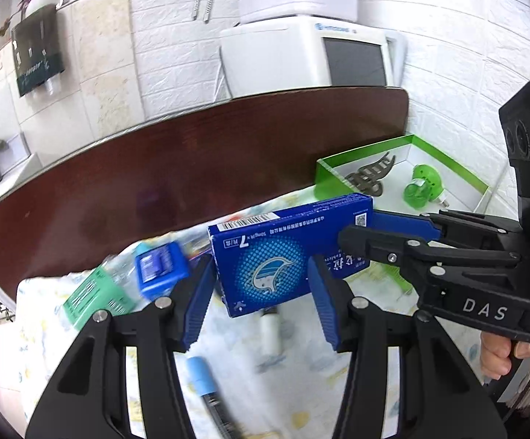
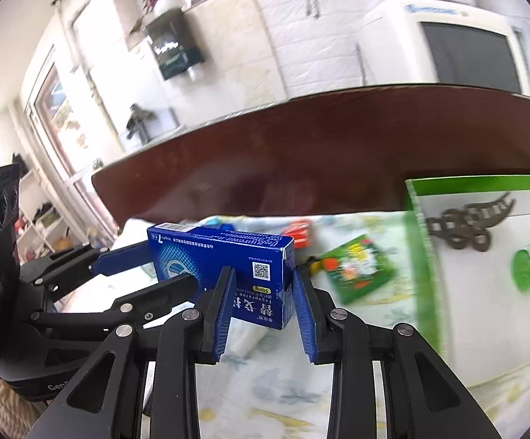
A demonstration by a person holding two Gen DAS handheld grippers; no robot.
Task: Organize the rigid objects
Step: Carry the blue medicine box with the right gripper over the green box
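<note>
The blue box (image 1: 265,256) is hanging in the air over the patterned cloth (image 1: 301,384), just to the left of the green tray (image 1: 356,155) and a little nearer to the cameras than the tray's near-left corner. Its long axis is running sideways, with one short end pointing toward the tray.

The right gripper (image 2: 263,274) is gripping that tray-side end, its jaws narrowly apart and the blue pads pressing on the two sides of the box. The left gripper (image 1: 261,270) is standing wider, about half open, with the far end of the box between its fingers. Whether its pads are really pressing there, I cannot tell.

So the right hand is being the nearer one to the tray. To my judgement the coming move is carrying the box rightward along its own long axis and over the tray's left wall.

Counting from the tray:
- Inside it, one dark hair claw (image 1: 369,175) and one green plastic piece (image 1: 420,183) are lying, a little apart.
- Left of it on the cloth are waiting one small blue box (image 1: 160,269), one green box (image 1: 96,296), one white tube (image 1: 270,329) and one pen with a light-blue cap (image 1: 201,369).
- In the right wrist view, one green printed packet (image 2: 360,267) and one red thing (image 2: 298,234), too blurred to name, are also showing near the tray's left wall.

The brown surface (image 1: 191,168) is stretching behind the tray and carrying nothing that I can see.
</note>
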